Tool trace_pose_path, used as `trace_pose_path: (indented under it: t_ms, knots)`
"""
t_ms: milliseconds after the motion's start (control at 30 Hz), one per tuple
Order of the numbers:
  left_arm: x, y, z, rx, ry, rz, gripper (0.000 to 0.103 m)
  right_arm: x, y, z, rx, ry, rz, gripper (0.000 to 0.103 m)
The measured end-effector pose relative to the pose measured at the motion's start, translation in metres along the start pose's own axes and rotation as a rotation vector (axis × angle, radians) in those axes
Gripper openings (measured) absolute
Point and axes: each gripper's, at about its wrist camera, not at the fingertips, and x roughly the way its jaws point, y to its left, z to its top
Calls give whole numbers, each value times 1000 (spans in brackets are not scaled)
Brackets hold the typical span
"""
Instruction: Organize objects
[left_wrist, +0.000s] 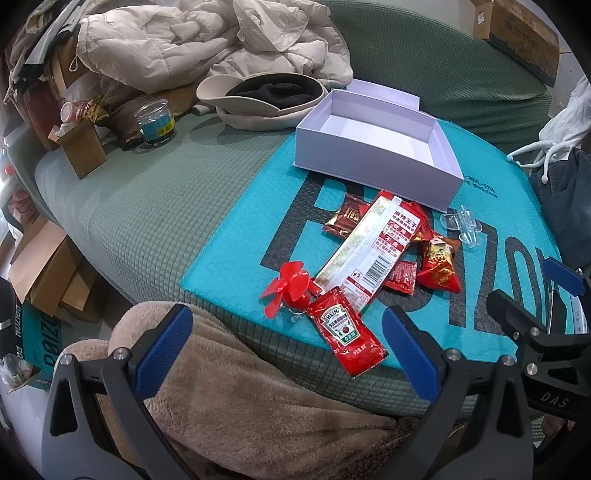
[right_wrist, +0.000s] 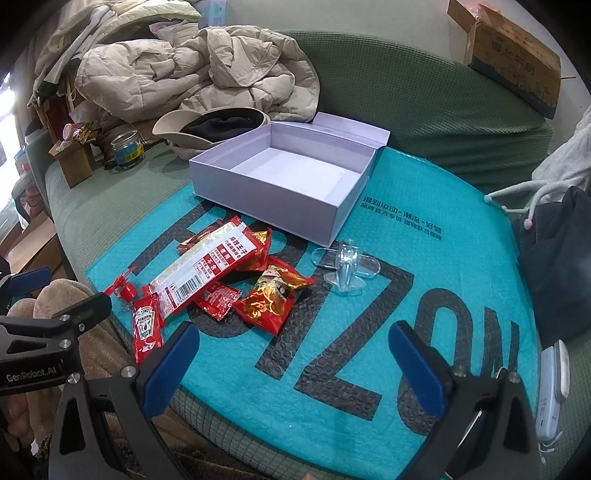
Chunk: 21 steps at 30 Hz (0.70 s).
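Left gripper (left_wrist: 288, 343) and right gripper (right_wrist: 291, 362) — both spread wide, holding and touching nothing; ketchup (left_wrist: 345, 332) lay just ahead of the left, box (right_wrist: 280, 177) beyond.

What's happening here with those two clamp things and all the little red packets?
A person holds a two-finger tool in each hand over a teal mailer on a sofa. Both the left tool and right tool are open and empty. The Heinz ketchup packet, a long snack packet, a red toy fan and a clear plastic hook lie loose. The white box behind them is empty: nothing sorted yet.
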Motion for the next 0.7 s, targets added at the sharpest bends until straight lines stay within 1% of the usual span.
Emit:
trace_pose_path:
  t_ms: [433,533,700]
  knots:
    - [5,-1,2,12,12,10,103,8,-2,-1,-2,28,28,103]
    - [5,5,2,-5,9,13,103,10,0,-3,-9,34,36,103]
    - [9,11,3,-12,24,12,103,15,5,-4,-33,47,80,103]
